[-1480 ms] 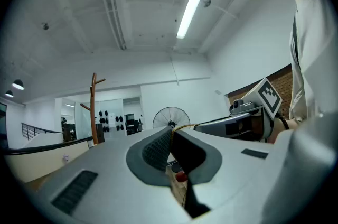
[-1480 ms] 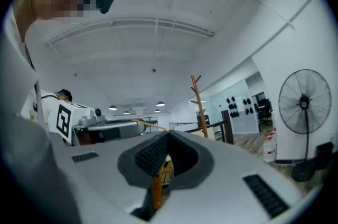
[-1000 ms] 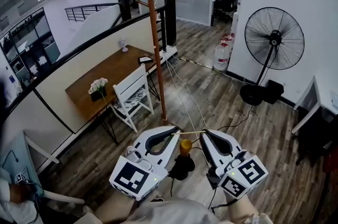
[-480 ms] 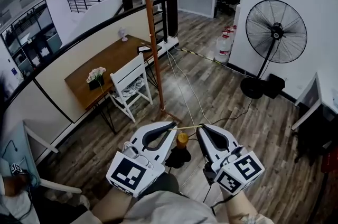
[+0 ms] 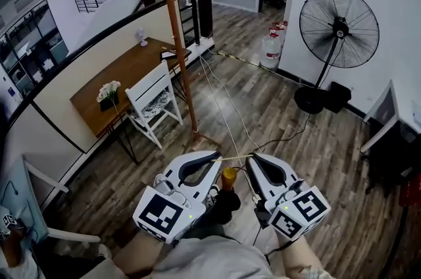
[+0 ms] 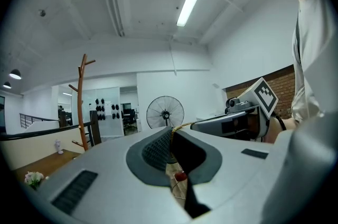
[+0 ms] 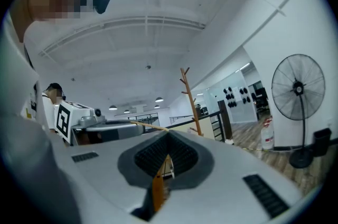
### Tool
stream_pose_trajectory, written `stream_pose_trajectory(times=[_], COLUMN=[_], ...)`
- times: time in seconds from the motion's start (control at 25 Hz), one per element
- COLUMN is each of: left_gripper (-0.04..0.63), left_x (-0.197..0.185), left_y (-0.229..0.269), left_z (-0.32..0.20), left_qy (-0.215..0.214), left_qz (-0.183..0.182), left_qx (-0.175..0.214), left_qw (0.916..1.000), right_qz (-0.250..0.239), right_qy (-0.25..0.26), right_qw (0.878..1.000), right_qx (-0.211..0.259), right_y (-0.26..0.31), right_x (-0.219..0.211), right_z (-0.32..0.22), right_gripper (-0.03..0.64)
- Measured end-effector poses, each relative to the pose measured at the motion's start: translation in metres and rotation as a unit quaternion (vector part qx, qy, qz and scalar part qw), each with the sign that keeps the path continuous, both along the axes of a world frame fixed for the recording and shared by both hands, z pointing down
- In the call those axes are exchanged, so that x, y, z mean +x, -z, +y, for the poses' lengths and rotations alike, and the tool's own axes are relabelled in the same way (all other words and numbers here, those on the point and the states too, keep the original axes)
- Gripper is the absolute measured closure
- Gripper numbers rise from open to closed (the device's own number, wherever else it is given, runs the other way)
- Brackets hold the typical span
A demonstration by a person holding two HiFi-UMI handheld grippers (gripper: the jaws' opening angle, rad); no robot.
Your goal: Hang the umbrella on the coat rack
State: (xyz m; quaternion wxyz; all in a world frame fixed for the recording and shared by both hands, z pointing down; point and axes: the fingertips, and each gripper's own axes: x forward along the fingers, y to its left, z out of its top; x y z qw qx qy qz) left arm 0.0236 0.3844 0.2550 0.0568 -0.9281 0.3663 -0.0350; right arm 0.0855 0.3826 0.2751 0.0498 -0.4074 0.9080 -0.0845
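Observation:
The umbrella hangs by a thin yellow strap (image 5: 234, 158) stretched between my two grippers. Its orange handle (image 5: 228, 177) and black folded body (image 5: 227, 203) dangle below the strap. My left gripper (image 5: 217, 156) is shut on the strap's left end, and my right gripper (image 5: 252, 158) is shut on its right end. The coat rack (image 5: 175, 41) is a tall brown wooden pole with short pegs, standing on the floor ahead and to the left. From the left gripper view the coat rack (image 6: 81, 97) shows far left; from the right gripper view the coat rack (image 7: 191, 104) rises just beyond the jaws.
A white chair (image 5: 154, 100) and a wooden table (image 5: 125, 74) with flowers (image 5: 108, 91) stand left of the rack. A standing fan (image 5: 337, 27) is at the right, a water jug (image 5: 271, 50) beyond. Cables (image 5: 227, 106) run across the wood floor.
The head view has shifted, so the rack, chair and table sit further left in view. Both grippers still hold the strap level, with the umbrella hanging between them.

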Motion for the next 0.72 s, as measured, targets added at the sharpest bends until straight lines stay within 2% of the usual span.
stream_pose_trajectory(times=[0.32, 0.72], left_gripper=[0.595, 0.595], left_x=[0.004, -0.017], left_y=[-0.02, -0.024], left_z=[-0.069, -0.203], left_qy=[-0.006, -0.008], left_qz=[0.001, 0.007], left_qx=[-0.015, -0.039], left_qw=[0.9999, 0.9992], right_qz=[0.018, 0.029], right_qy=[-0.005, -0.01], right_qw=[1.0, 0.999], right_qx=[-0.015, -0.039], right_y=[-0.016, -0.015], right_x=[0.003, -0.016], right_z=[-0.069, -0.202], right_gripper=[0.614, 0.613])
